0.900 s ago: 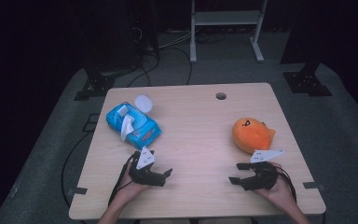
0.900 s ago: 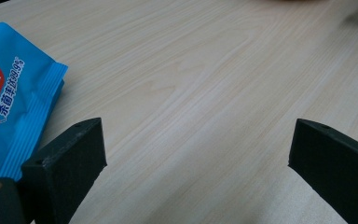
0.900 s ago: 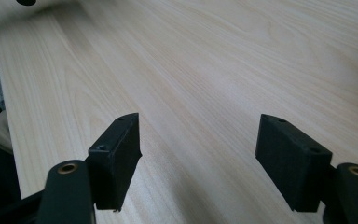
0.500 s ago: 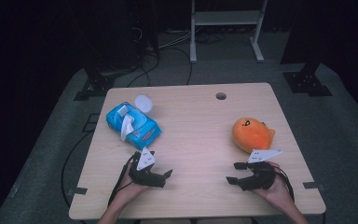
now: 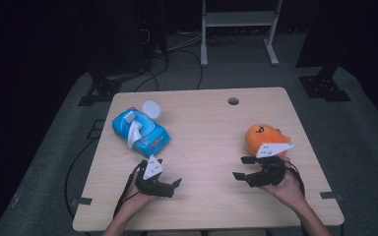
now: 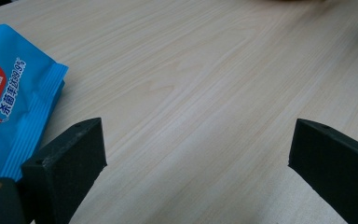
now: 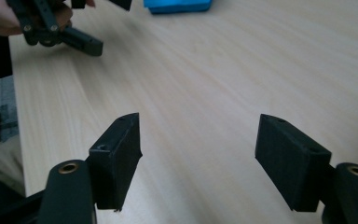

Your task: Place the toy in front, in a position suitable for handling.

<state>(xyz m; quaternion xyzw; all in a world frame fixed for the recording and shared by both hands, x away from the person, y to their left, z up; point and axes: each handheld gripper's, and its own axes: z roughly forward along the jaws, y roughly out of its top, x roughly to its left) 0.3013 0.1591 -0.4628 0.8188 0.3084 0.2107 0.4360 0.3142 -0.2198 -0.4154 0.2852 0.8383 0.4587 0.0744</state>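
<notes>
A blue pack of wet wipes (image 5: 140, 130) lies at the table's left with a white tissue sticking out of its top. An orange plush toy (image 5: 261, 136) sits at the right. My left gripper (image 5: 170, 174) rests near the front edge just below the pack, pointing right, jaws open over bare wood. In the left gripper view (image 6: 198, 135) the pack's corner (image 6: 14, 107) lies beside the left jaw. My right gripper (image 5: 239, 167) sits in front of the toy and points left, open (image 7: 198, 126) with nothing between the jaws.
The light wooden table (image 5: 206, 123) has a round cable hole (image 5: 233, 101) near its far edge. A white round lid (image 5: 151, 108) lies behind the pack. Far off in the right gripper view are the left gripper (image 7: 51, 28) and the pack (image 7: 177, 5). A metal stand (image 5: 238, 24) stands beyond the table.
The right gripper has shifted a little to the left and farther from the front edge, closer to the toy. The left gripper has stayed put.
</notes>
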